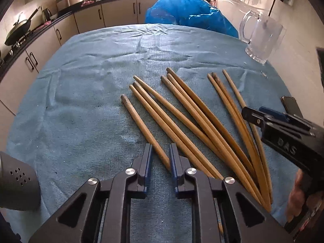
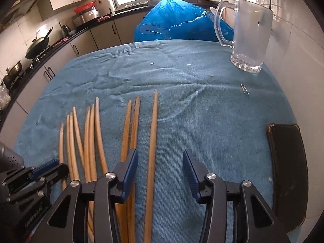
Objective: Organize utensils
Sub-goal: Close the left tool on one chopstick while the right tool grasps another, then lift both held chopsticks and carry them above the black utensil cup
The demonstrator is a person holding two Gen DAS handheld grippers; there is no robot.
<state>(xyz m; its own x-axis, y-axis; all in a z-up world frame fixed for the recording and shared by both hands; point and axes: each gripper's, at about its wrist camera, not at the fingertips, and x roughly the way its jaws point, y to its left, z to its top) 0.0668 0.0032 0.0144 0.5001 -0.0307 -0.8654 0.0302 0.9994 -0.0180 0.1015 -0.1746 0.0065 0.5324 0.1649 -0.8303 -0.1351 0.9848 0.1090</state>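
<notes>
Several wooden chopsticks (image 1: 194, 121) lie fanned out on a blue towel (image 1: 91, 81); they also show in the right wrist view (image 2: 91, 133). My left gripper (image 1: 161, 151) is open, low over the towel, with the tip of the leftmost chopstick (image 1: 145, 129) between its fingers, not clamped. My right gripper (image 2: 160, 162) is open wide, and the rightmost chopstick (image 2: 152, 141) lies between its fingers, nearer the left one. A clear glass mug (image 2: 249, 34) stands at the far right of the towel, also in the left wrist view (image 1: 261, 38).
A dark phone (image 2: 287, 174) lies at the towel's right edge. A small metal clip (image 2: 244, 89) lies near the mug. A blue plastic bag (image 2: 178, 22) sits behind the table. Kitchen counters with a wok (image 2: 38, 46) run along the left. The wall is close on the right.
</notes>
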